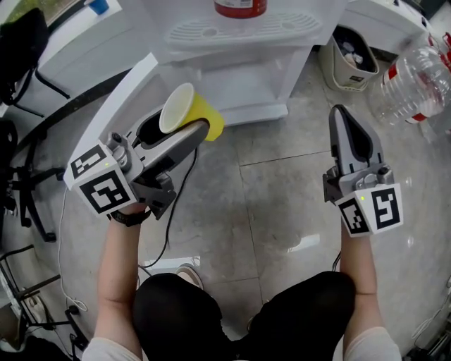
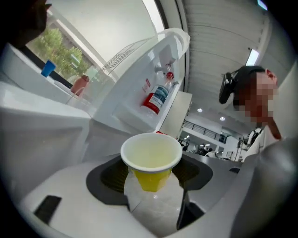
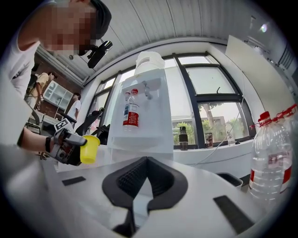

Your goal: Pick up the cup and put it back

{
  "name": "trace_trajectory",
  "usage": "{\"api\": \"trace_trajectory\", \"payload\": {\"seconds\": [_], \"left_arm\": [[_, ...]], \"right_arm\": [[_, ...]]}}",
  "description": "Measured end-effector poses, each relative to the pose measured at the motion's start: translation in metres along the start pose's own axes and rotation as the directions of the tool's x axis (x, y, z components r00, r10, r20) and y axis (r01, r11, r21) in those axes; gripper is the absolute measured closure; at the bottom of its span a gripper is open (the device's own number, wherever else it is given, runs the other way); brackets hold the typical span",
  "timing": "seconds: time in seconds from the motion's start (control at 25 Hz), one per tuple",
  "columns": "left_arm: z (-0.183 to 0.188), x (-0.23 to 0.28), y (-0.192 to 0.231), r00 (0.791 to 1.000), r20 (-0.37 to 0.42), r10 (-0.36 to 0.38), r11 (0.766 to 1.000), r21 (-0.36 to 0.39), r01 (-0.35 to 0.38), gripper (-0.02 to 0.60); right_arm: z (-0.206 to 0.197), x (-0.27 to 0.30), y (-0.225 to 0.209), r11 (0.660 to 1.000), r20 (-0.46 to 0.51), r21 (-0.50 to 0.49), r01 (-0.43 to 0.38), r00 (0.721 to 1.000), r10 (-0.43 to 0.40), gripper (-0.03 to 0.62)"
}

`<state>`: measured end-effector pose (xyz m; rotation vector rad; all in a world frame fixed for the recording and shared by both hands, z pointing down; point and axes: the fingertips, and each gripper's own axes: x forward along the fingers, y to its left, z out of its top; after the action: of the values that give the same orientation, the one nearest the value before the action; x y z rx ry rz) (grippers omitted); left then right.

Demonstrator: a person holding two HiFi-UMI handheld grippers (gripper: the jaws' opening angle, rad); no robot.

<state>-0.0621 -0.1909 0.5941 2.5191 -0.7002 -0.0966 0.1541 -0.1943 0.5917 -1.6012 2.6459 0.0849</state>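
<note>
Left tool [image 1: 192,121] clamped on cup [image 1: 180,107], jaws wide apart round the yellow paper wall, pads low on the body, under the rim. Holds it in the air above the floor [image 1: 268,204], just before the dispenser [image 1: 239,77], touching nothing else. Roughly upright, judging by the right gripper view, and seemingly empty. Right tool [image 1: 343,120] idle, jaws together on nothing, well apart to the right, near the big bottle [image 1: 416,77].

Likely trouble from here, as judgement only:

Squeeze harder and risk denting or folding the thin wall; probably little stiffness in paper this light.

Slacken before the base meets a surface and lose the cup to the floor, likely rolling off under the dispenser.

Set down tilted, or right at the front edge of the lower shelf [image 1: 246,95], and expect a tip-over: light body, narrow base.

Open unevenly and risk dragging the cup sideways on one pad, toppling it.

Swing in too high and risk clipping the tray [image 1: 239,32] or knocking the red-labelled bottle [image 1: 239,7] standing on it.

Shift the right tool carelessly and risk bumping the big bottle.

Cannot tell which surface counts as the cup's place, hence a further risk of putting it back in the wrong spot.
</note>
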Motion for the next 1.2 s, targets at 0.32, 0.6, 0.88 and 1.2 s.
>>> {"api": "trace_trajectory", "payload": {"seconds": [0.32,0.6,0.88,1.2], "left_arm": [[0.008,-0.05,-0.006,0.988,0.148,-0.034,0.993,-0.109,0.05,0.264],[-0.005,-0.042,-0.017,0.995,0.102,-0.007,1.0,0.011,0.006,0.264],[-0.009,-0.026,-0.014,0.994,0.109,-0.008,1.0,0.011,0.007,0.262],[-0.013,0.003,0.0,0.991,0.137,-0.004,1.0,0.022,0.001,0.262]], "right_arm": [[-0.008,-0.002,-0.003,1.0,-0.015,0.013,0.002,1.0,-0.002,0.574],[-0.006,-0.004,0.002,1.0,-0.013,0.011,0.002,1.0,-0.002,0.574],[-0.007,-0.004,-0.004,1.0,-0.014,0.019,0.015,1.0,-0.015,0.574],[-0.016,-0.011,-0.014,0.999,-0.039,0.023,0.033,0.999,-0.032,0.574]]}}
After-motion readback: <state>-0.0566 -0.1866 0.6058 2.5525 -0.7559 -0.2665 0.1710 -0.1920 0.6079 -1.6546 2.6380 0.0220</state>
